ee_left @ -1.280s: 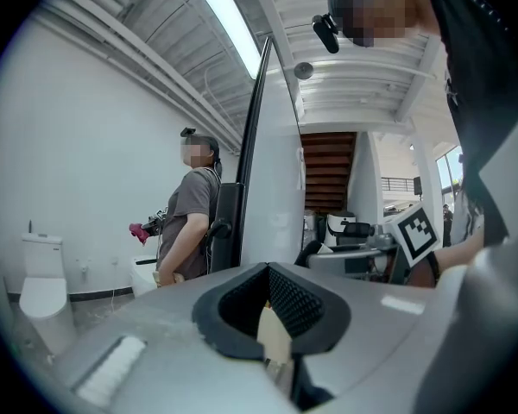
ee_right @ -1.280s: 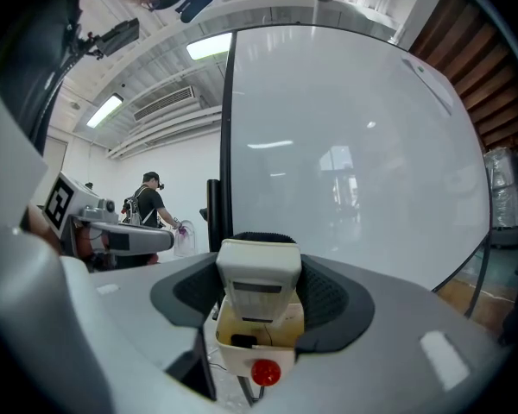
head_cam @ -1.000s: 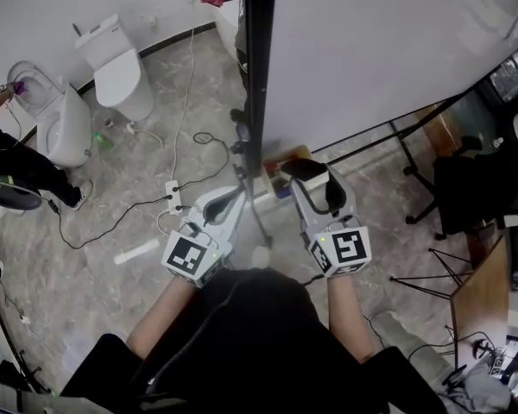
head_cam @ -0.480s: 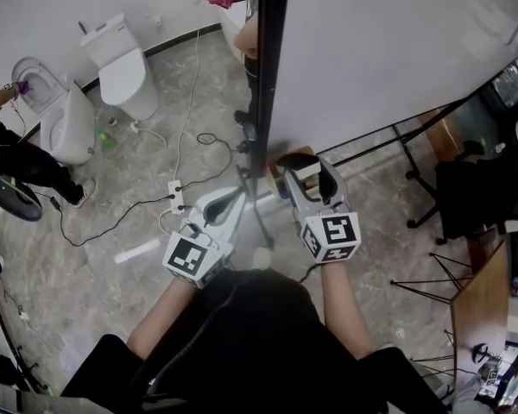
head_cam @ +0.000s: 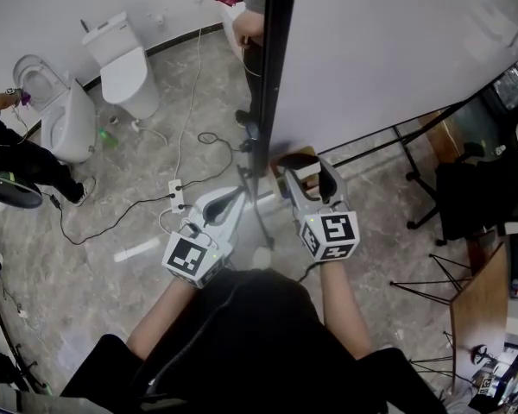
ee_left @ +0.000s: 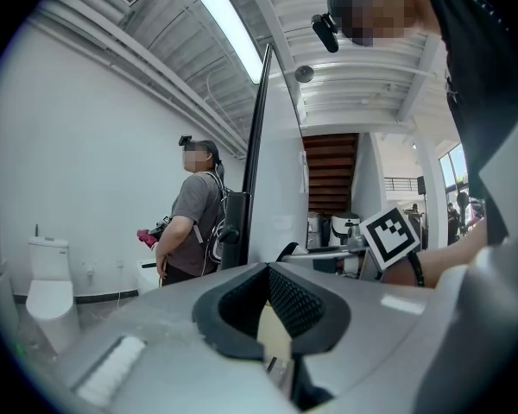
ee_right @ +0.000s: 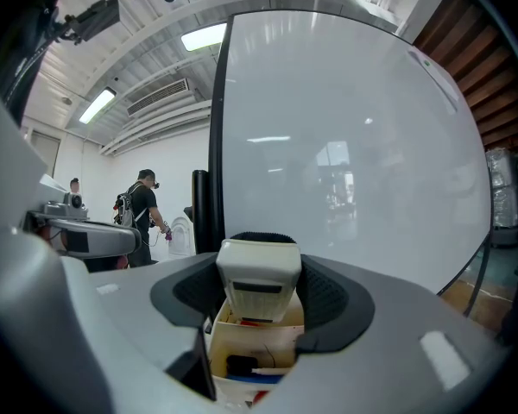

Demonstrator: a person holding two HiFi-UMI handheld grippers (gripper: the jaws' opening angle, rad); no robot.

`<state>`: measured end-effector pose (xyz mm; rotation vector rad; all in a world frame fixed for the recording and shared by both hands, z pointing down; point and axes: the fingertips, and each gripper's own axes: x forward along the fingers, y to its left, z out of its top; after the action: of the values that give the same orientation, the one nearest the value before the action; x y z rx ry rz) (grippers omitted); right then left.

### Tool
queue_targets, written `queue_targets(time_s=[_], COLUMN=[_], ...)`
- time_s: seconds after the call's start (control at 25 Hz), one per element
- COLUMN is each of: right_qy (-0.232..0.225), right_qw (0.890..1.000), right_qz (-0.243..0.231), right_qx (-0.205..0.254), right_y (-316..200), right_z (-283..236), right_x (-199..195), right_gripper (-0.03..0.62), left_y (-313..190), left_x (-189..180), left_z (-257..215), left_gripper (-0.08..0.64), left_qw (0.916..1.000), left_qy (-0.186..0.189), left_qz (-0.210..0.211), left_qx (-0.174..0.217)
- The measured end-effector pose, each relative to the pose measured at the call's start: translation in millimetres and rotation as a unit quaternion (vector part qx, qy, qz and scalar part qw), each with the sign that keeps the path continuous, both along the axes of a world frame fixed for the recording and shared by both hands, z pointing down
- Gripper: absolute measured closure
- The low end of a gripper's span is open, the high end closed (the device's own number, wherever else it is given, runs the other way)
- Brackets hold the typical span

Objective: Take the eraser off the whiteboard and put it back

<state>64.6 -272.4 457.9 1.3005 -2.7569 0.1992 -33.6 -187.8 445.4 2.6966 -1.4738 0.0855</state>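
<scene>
The whiteboard (head_cam: 397, 50) stands upright on a black frame and fills the right gripper view (ee_right: 345, 145). My right gripper (head_cam: 306, 169) is shut on the eraser (ee_right: 259, 279), a white block with a black felt back (head_cam: 304, 169). It holds the eraser just in front of the board's lower edge, above a cream box of markers (ee_right: 255, 352). My left gripper (head_cam: 239, 195) hangs to the left of the board's black post (head_cam: 272, 67). Its jaws (ee_left: 268, 270) are shut with nothing between them.
Two white toilets (head_cam: 121, 67) (head_cam: 56, 115) stand at the left, with cables and a power strip (head_cam: 173, 195) on the floor. A person (ee_left: 194, 210) stands beyond the board's post. The board's stand legs (head_cam: 414, 158) and a black chair (head_cam: 475, 188) are at the right.
My right gripper has shifted slightly left and closer to the board's lower edge, still holding the eraser. The left gripper has not moved.
</scene>
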Motion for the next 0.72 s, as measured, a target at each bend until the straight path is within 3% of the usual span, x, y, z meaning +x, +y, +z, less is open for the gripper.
queue_targets(time_s=[0.2,0.72], right_qy=[-0.002,-0.009], right_qw=[1.0,0.999], right_qz=[0.004,0.024], right_qx=[-0.001,0.029], right_y=[5,19], right_z=[-1,-27], right_x=[4,11], right_gripper=[0.321,0.321], left_y=[2,5], left_x=[2,0], left_z=[-7,-4], left_gripper=[0.554,0.554], left_qw=[0.9996,0.9998], left_qy=[0.022,0.009], left_qz=[-0.011,0.016], left_qx=[-0.011,0.005])
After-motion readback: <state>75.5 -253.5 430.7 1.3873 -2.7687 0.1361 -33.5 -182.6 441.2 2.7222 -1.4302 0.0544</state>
